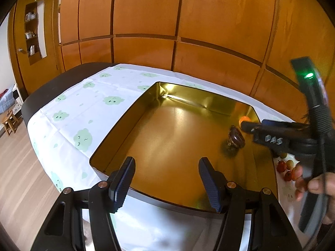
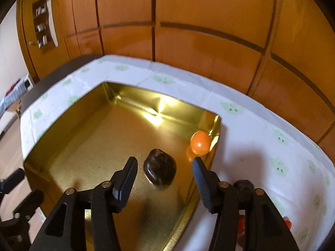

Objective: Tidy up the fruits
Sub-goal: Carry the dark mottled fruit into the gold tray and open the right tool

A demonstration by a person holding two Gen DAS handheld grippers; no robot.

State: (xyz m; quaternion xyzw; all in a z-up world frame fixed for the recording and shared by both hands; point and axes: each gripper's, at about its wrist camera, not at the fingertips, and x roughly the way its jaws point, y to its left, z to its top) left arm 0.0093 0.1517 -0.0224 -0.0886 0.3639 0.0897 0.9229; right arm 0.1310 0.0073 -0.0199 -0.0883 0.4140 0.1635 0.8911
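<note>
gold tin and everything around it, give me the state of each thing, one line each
gold tin: open, no lid, on the tablecloth
dark fruit: inside the tin, ungripped
orange fruit: inside the tin, by its far right corner
small tomatoes: outside the tin, on the cloth
left tool: open, empty
right tool: open, over the dark fruit

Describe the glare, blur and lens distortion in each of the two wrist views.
Left wrist view: sharp overall; soft glare streaks on the gold tray floor, wall panels bowed by the fisheye, and the right gripper smeared at its edges. Right wrist view: softer throughout, a hard bright hotspot in the tray's far corner, the orange fruit mirrored in the tray wall, the tablecloth pattern blurred.
</note>
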